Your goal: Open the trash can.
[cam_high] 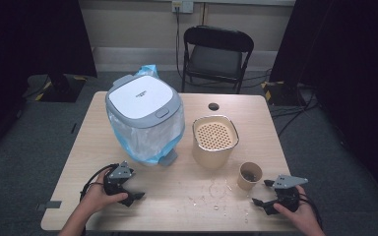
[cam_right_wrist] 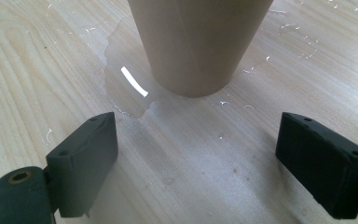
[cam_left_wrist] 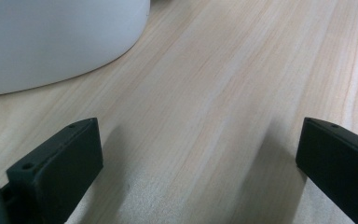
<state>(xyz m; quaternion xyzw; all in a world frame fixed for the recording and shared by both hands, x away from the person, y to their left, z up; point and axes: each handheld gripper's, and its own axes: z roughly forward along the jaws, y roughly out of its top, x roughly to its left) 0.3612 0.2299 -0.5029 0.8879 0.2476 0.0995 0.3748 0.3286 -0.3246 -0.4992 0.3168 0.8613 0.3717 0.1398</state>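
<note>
A brown paper cup with dark bits inside stands on the table near its front right. My right gripper rests just right of and in front of it, held by a hand. In the right gripper view the cup is straight ahead of the open gripper, beyond the jaws, with bare table between them. My left gripper sits at the front left, open, in front of a lidded bin. In the left gripper view the gripper spans bare wood, and the bin's pale side is at the upper left.
The bin has a white lid, a grey rim and a blue bag liner. A beige container with a perforated top stands behind the cup. Spilled liquid and droplets lie left of the cup; the puddle reaches its base. A black chair stands beyond the table.
</note>
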